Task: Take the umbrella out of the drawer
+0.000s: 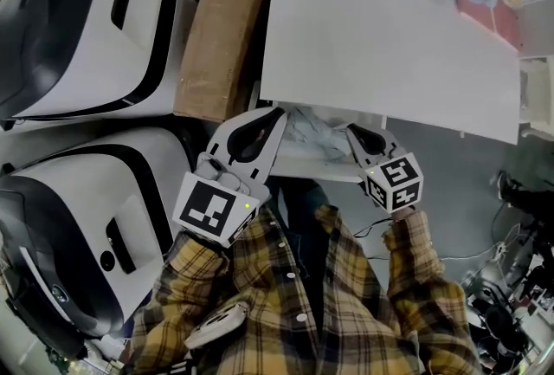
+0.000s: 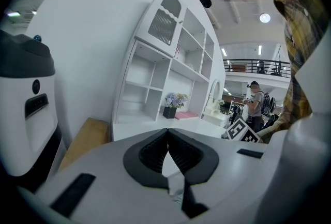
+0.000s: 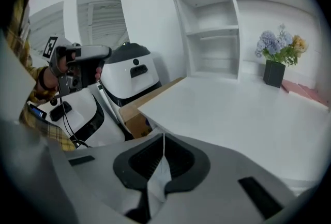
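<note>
Mostly hidden under the counter (image 1: 389, 44) edge: open drawer (image 1: 305, 165), only its front strip showing. Inside, umbrella (image 1: 310, 132), seen as crumpled pale blue-grey fabric, shape hard to make out. Lies between left hand-held gripper (image 1: 275, 115) and right hand-held gripper (image 1: 353, 132), just beside both, contact unclear. Both with jaws closed, nothing between them.

Pale grey-blue umbrella (image 1: 309, 132) (folded, rumpled) inside the open white drawer (image 1: 313, 167)
</note>
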A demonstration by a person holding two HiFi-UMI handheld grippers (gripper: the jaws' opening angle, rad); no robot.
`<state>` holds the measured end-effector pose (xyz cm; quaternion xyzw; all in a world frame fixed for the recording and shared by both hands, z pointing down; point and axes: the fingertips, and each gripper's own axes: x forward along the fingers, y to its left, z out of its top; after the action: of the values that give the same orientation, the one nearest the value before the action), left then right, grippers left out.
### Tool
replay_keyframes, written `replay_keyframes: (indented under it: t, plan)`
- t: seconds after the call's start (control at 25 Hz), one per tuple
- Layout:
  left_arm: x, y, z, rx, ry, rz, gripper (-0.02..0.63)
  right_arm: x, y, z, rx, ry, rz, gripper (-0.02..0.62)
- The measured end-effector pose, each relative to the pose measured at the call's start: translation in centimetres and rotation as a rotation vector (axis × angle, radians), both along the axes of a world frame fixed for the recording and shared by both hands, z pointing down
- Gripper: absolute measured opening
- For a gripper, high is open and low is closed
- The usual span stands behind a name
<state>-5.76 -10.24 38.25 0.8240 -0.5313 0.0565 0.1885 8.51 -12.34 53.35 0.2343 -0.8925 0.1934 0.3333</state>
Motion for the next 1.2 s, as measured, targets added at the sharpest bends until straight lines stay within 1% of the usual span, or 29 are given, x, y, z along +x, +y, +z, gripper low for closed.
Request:
replay_keyframes:
  t: [0.36,0.52,0.76,0.88,1.08,1.2]
  plan:
    - [-0.9,0.0,2.3,-0.041,0.0,-0.033,0.02,-0.6,0.2,5.9,-0.094,0.066,-0.101,0.02]
    - [-1.2,0.1,3.4,-0.065,0.003,-0.054,0.02,-0.8,1.0,8.3,-0.131,0.108,-0.161,0.02]
    - [-1.3,0.1,4.9,-0.078,0.001,-0.046,0.02,-0.6,1.6,11.9,-0.173,0.149,-0.21,0.021]
    - [-1.6,0.2,5.4,-0.084,0.0,-0.056,0.02,-0.7,1.5,12.8,-0.191,0.151,-0.222,0.039]
    - [-2.0,0.5,5.8,-0.091,-0.004,-0.076,0.02,-0.9,2.3,13.8,-0.203,0.18,-0.305,0.109]
    - [-2.2,0.7,5.9,-0.092,-0.007,-0.087,0.02,-1.0,2.7,14.3,-0.213,0.191,-0.359,0.172]
